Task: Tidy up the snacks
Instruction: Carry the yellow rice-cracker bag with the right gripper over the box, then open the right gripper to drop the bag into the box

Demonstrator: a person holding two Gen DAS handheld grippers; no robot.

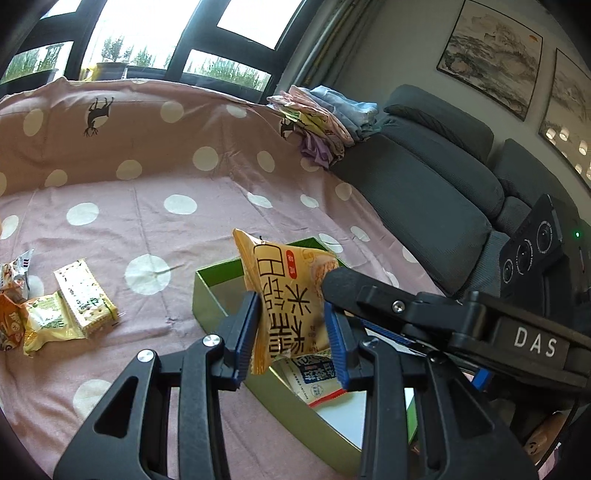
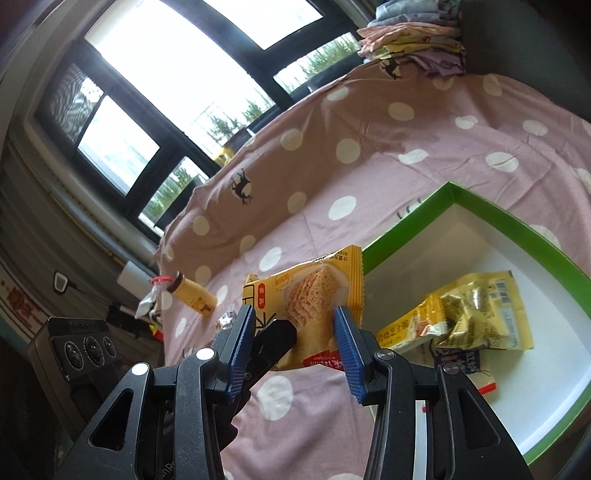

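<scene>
Above the near-left wall of the green box (image 1: 212,295) (image 2: 406,218), an orange rice-cracker packet (image 1: 291,295) (image 2: 306,295) hangs in the air with both grippers around it. Seen from the left wrist, the left gripper (image 1: 290,338) has its blue pads (image 1: 245,332) set apart, and the packet fills the gap and meets a pad on each side. Whether they are pressing it cannot be told. The right gripper (image 1: 364,306) reaches in from the right, and one black finger lies across the packet's upper right corner.

Seen from the right wrist, the right gripper (image 2: 293,343) also has its pads (image 2: 347,345) well apart. The packet stands face-on between and just beyond them, and a black finger of the left gripper (image 2: 275,341) crosses its lower left part. Which tool bears the packet's weight cannot be told.

The box is white inside and lies on a pink polka-dot sheet (image 1: 147,177) (image 2: 369,122). Several yellow snack packets (image 2: 476,314) lie heaped at its near side, and a blue-and-white one (image 1: 314,373) shows under the held packet. More loose snacks (image 1: 70,310) lie on the sheet to the far left, well apart from the box. A small brown-capped bottle (image 2: 192,295) lies near the sheet's left edge. Folded clothes (image 1: 325,118) (image 2: 413,33) are stacked at the far right, beside the grey sofa cushions (image 1: 424,177).
</scene>
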